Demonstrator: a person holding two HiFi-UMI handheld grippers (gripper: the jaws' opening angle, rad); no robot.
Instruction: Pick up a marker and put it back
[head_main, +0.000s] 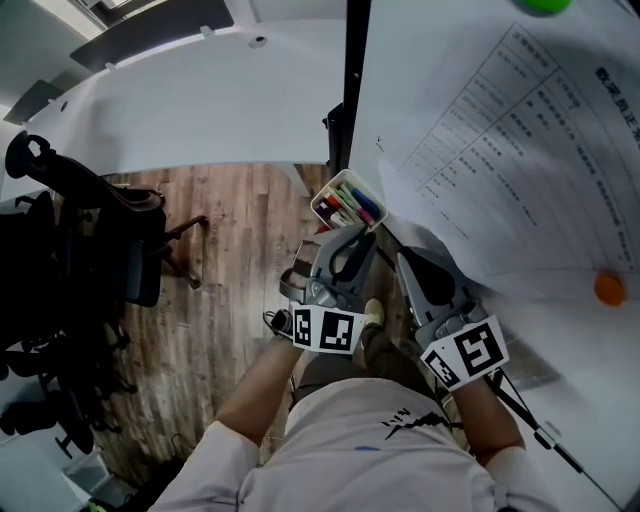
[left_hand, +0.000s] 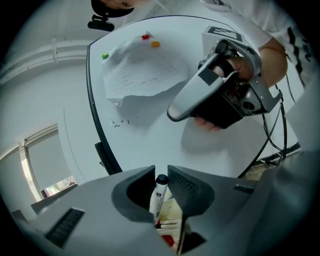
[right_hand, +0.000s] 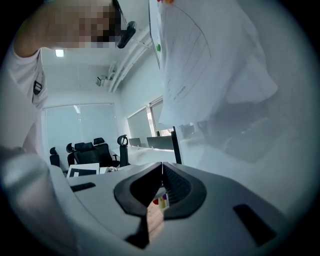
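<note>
Head view, tray: a small tray (head_main: 322, 200) of coloured markers sits just ahead of the left hand-held gripper (head_main: 347, 232).
Head view, right hand-held gripper (head_main: 405, 262): beside the left one and clear of the tray.
Left gripper view, marker (left_hand: 160, 192): white barrel with a black cap, upright between the jaws. The cap is near the jaw tips and the lower end points toward the tray beneath.
Left gripper view, grip: jaws narrowly apart, pinching the marker barrel just below the cap.
Left gripper view, handling: probably light, stiff and smooth-sided, so it may pivot or slip. Hold it across the barrel rather than the cap, which may pull off.
Right gripper view, grip: jaws pressed together at the tips with nothing between them.
</note>
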